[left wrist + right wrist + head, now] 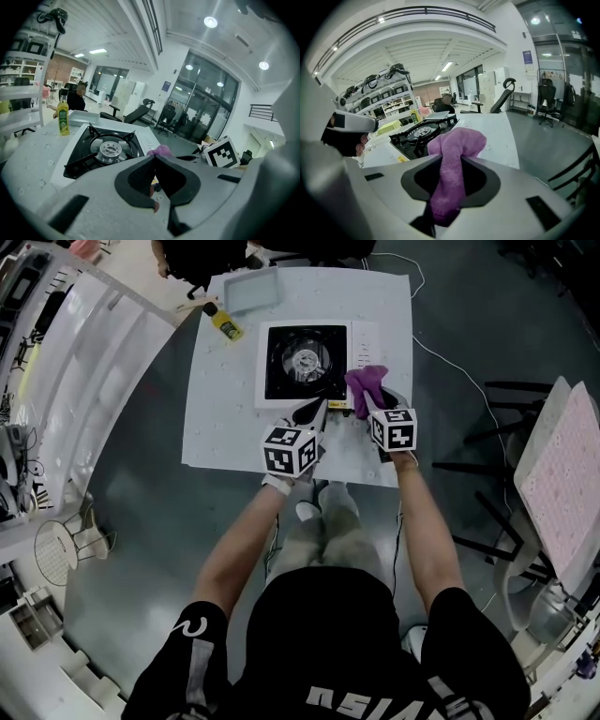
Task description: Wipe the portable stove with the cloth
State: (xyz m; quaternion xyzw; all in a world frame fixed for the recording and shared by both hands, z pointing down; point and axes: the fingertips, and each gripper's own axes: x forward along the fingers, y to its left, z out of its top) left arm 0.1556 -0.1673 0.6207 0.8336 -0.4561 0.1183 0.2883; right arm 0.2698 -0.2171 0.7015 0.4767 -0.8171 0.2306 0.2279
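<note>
**Head view.** The portable stove (305,362) sits in the middle of the white table (216,409), its black burner well facing up. The purple cloth (366,385) hangs over the stove's near right corner, pinched at its lower end by the right gripper (375,412). The left gripper (310,412) points at the stove's near edge, just left of the cloth. Both grippers are over the near strip of the table, close to its front edge. Bare table runs along the stove's left side. A yellow bottle (225,322) and a shallow tray (251,289) stand at the far left corner, apart from the stove. The table's right edge lies just beyond the cloth, with open grey floor (469,334) past it.

**Left gripper view.** The left gripper (154,157) has its jaws closed tip to tip with nothing between them. The stove (105,150) lies ahead and to the left. The cloth (162,150) peeps up just past the jaw tips. The bottle (63,119) stands beyond the stove's far left corner. The right gripper (222,152) shows close by at the right.

**Right gripper view.** The right gripper (451,161) has its jaws clamped on the cloth (450,183), partway closed. The cloth bulges above the tips and trails down between the pads. The stove (422,133) lies just ahead to the left, and the left gripper (351,123) is beside it. Clear table (492,133) stretches ahead on the right to its edge.
</note>
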